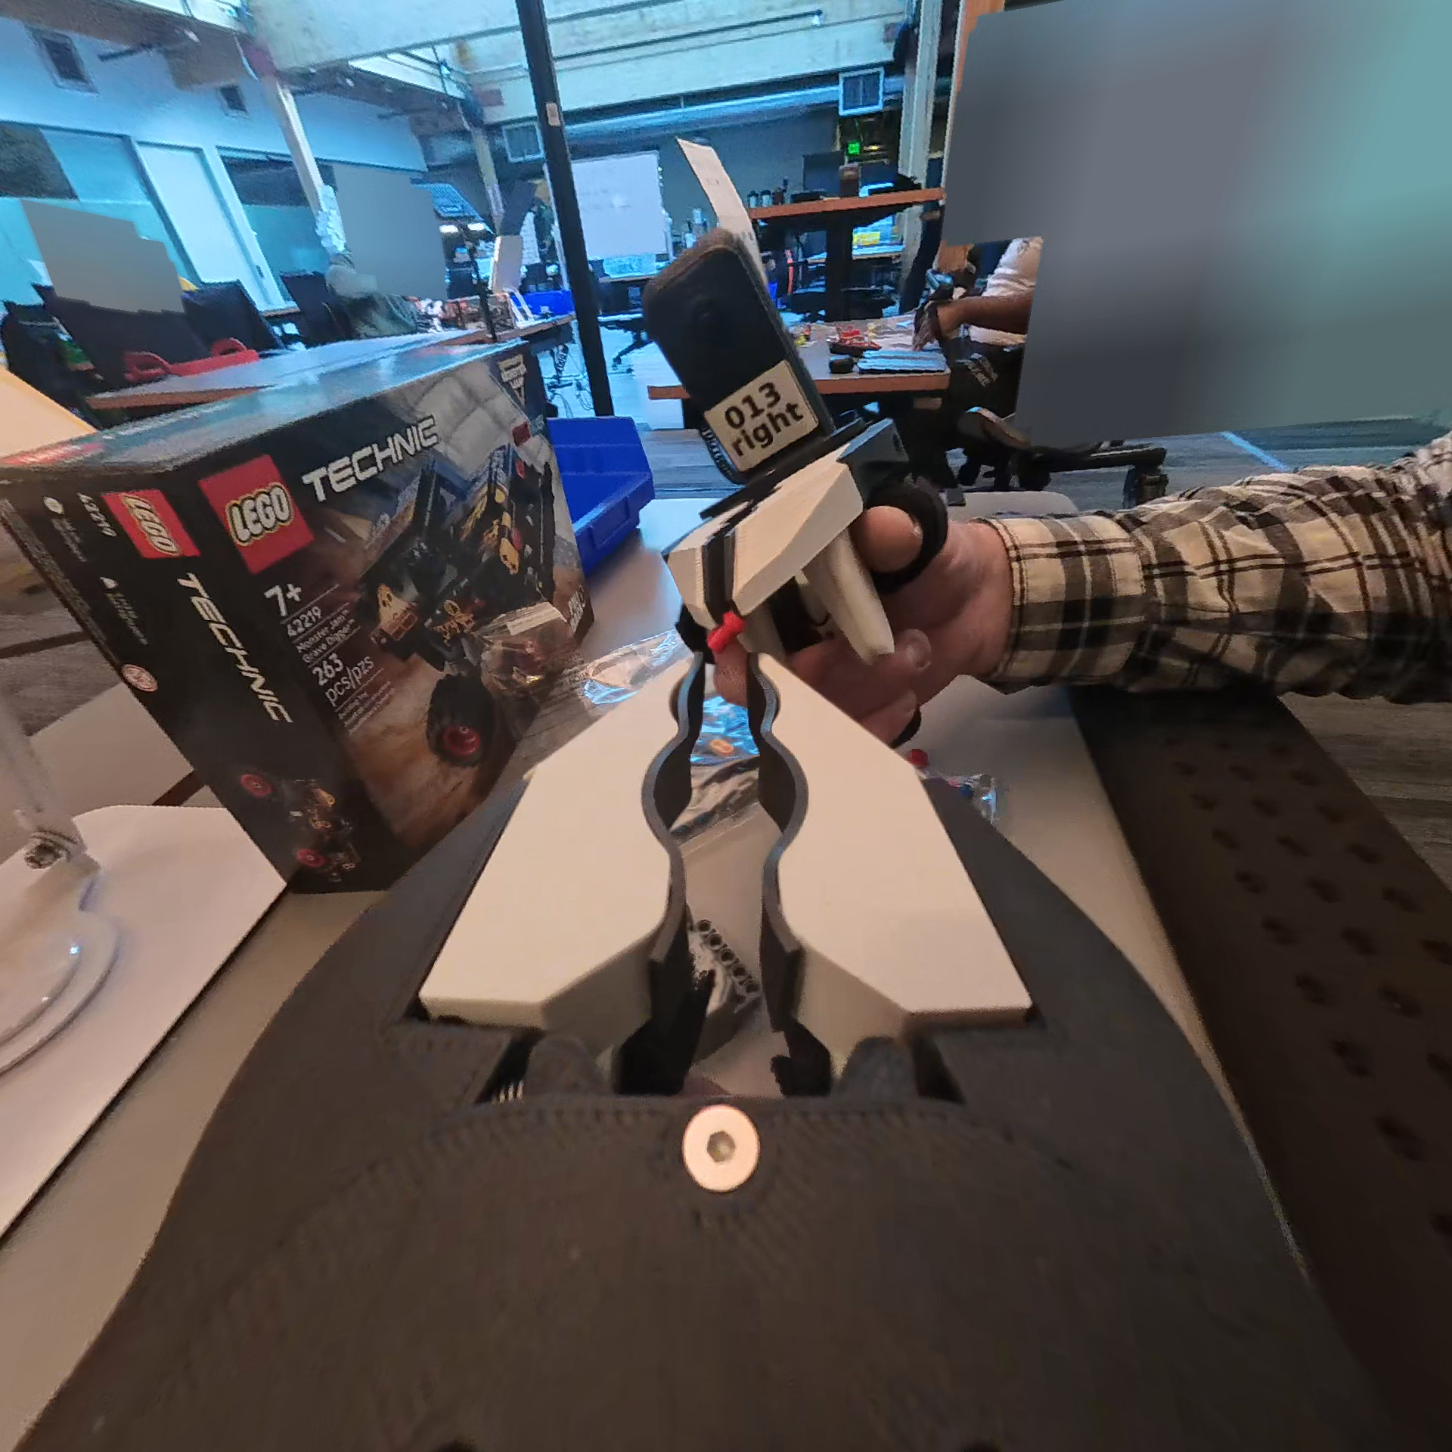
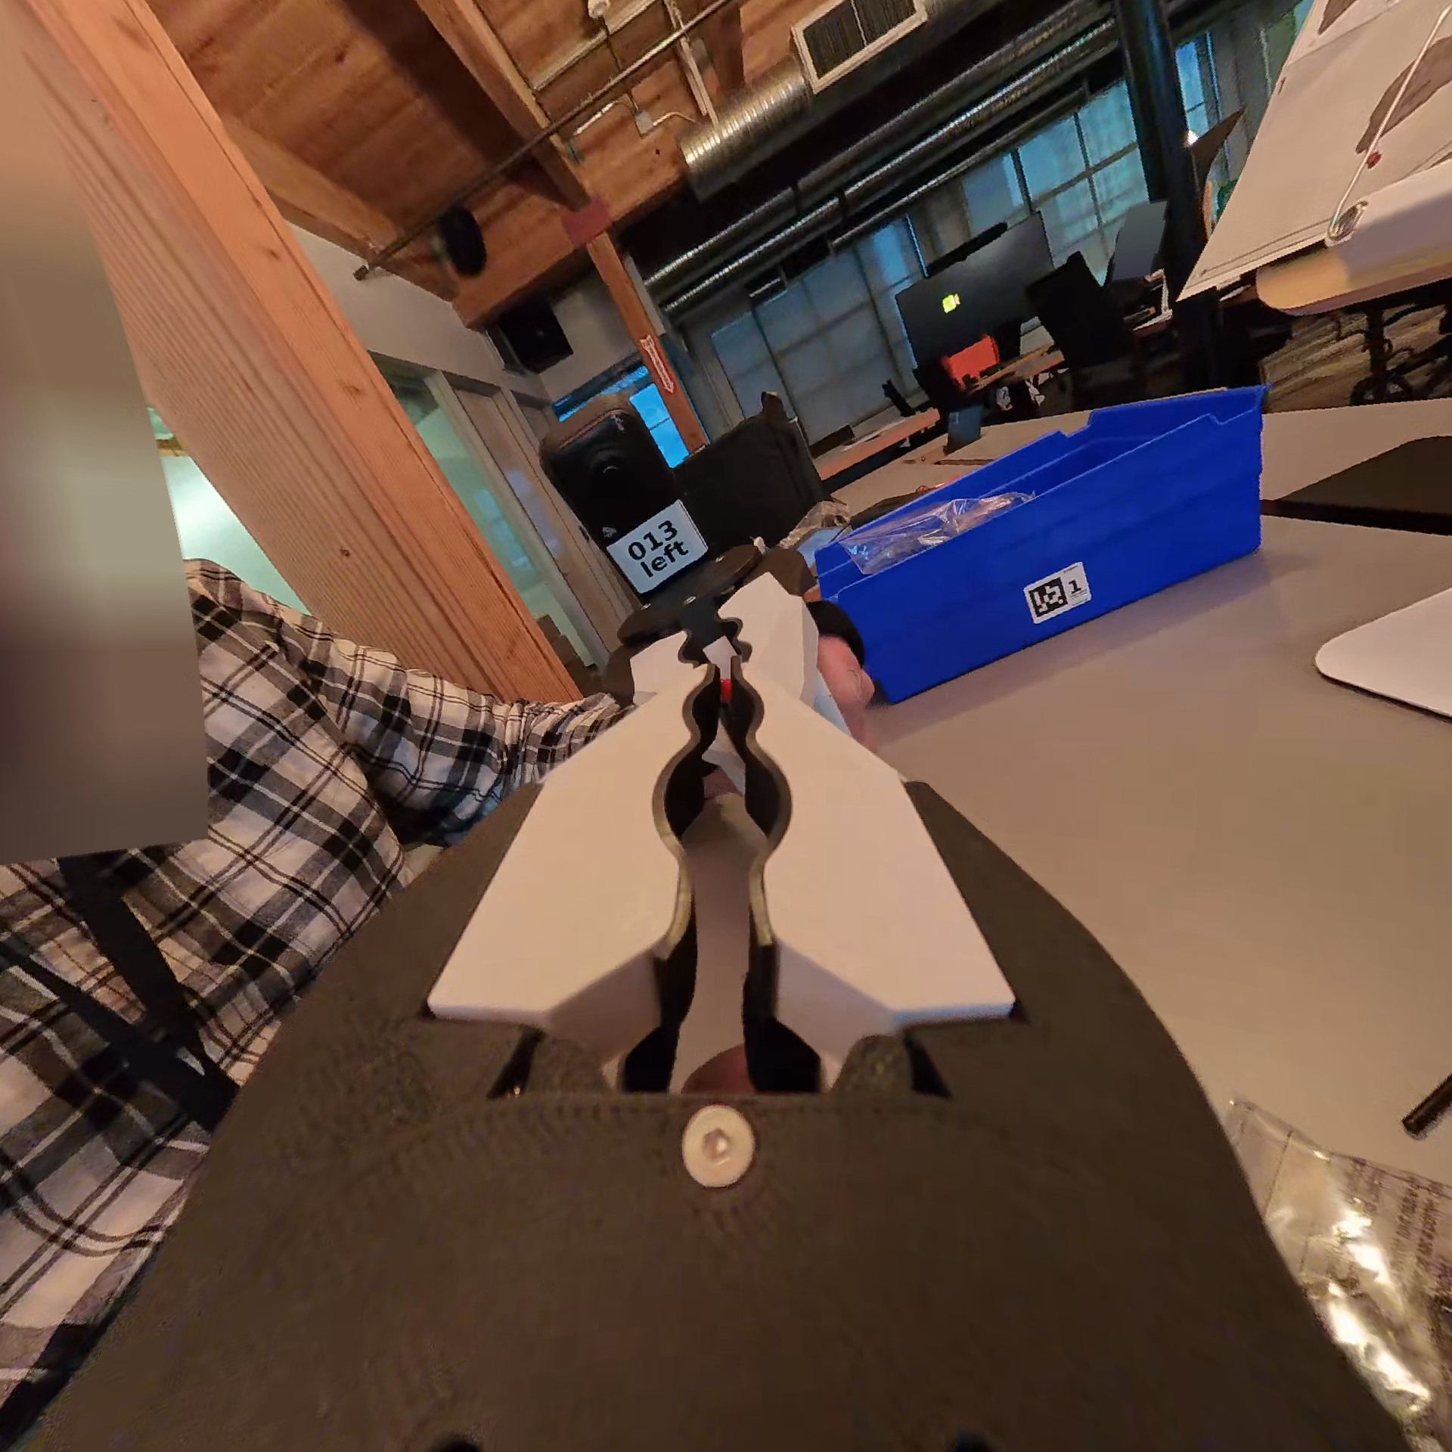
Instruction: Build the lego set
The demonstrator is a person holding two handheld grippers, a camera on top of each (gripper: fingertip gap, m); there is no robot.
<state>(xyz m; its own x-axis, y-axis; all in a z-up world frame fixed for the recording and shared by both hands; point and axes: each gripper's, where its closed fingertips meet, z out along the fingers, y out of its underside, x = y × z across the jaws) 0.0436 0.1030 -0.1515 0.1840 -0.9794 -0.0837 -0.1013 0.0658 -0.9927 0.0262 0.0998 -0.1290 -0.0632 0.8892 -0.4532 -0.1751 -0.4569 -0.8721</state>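
Right tool [image 1: 719, 640] clamped on red pin [image 1: 724, 631]; left tool [image 1: 727, 676] tips slightly apart, meeting it; box [image 1: 314, 597] left on surface [image 2: 1100, 786].

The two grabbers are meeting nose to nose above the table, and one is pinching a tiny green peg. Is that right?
Almost. The peg is red, not green; the left wrist view shows it pinched at the tips of the right gripper, nose to nose with the left gripper above the table.
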